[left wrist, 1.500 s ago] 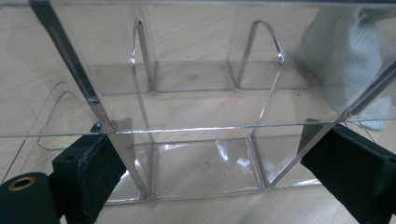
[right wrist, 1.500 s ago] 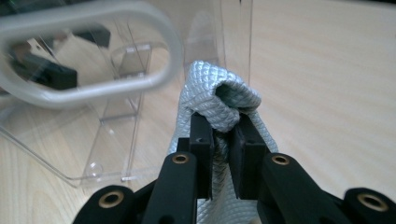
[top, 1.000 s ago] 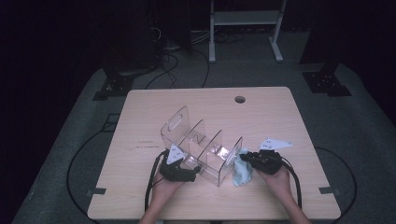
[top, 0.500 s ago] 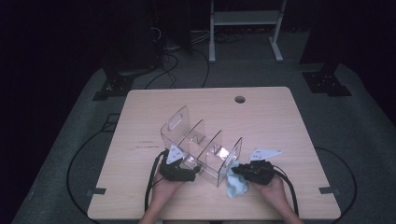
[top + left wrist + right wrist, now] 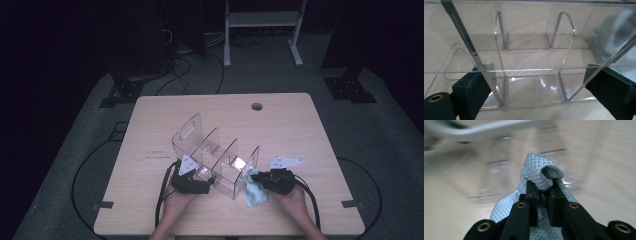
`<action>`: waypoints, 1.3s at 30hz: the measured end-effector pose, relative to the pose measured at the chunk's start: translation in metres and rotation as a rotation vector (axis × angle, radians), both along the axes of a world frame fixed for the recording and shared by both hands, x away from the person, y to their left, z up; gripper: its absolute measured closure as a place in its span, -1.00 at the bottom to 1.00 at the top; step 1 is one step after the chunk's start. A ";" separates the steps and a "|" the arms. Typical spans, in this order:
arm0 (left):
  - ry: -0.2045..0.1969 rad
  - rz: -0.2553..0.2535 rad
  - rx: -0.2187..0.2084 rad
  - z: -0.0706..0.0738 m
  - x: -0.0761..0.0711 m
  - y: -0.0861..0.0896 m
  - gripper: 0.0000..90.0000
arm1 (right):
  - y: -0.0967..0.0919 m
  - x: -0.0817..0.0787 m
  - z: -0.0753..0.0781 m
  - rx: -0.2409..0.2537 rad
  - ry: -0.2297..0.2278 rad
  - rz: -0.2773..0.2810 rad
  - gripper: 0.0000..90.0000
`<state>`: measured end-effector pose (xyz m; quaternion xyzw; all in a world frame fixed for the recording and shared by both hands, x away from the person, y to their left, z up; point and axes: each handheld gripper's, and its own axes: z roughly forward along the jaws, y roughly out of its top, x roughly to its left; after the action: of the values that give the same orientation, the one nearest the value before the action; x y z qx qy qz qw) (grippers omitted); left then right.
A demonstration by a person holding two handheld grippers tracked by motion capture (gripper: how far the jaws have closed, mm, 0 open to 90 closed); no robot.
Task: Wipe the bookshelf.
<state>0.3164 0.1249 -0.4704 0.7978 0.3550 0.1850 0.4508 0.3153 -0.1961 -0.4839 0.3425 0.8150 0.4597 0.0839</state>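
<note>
Wooden table (image 5: pixel 150 125), right tool (image 5: pixel 541 187) pinching cloth (image 5: pixel 541 171)

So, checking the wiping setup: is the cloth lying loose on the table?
No, the right gripper has its jaws pinched on the cloth.

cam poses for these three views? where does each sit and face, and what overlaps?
High view: above the person's side, looking forward and down at the table; forearms and both hand-held grippers show.
Left gripper view: on the left hand-held gripper, facing the clear acrylic organizer.
Right gripper view: on the right hand-held gripper, facing its pinched cloth.
Shared: the organizer appears in all views.
</note>
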 end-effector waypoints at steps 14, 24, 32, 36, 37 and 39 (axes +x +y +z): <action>0.002 -0.004 -0.001 0.000 -0.001 0.001 -0.83 | 0.021 -0.036 0.036 0.035 -0.111 0.151 0.79; 0.005 -0.003 -0.005 0.000 -0.001 0.001 -0.82 | 0.029 -0.044 0.041 0.012 -0.142 0.164 0.79; 0.002 -0.007 0.002 0.000 -0.001 0.001 -0.82 | 0.031 -0.046 0.037 0.030 -0.114 0.184 0.79; 0.003 -0.005 -0.002 0.000 -0.001 0.001 -0.82 | 0.033 -0.048 0.041 0.003 -0.125 0.190 0.79; 0.002 -0.005 -0.003 0.000 -0.001 0.001 -0.82 | 0.030 -0.051 0.052 0.041 -0.162 0.185 0.79; 0.002 -0.006 -0.002 0.000 -0.001 0.000 -0.82 | 0.029 -0.052 0.056 0.058 -0.169 0.182 0.79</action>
<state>0.3150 0.1252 -0.4708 0.7984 0.3533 0.1827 0.4520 0.2638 -0.1676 -0.4274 0.2293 0.8191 0.5161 0.1004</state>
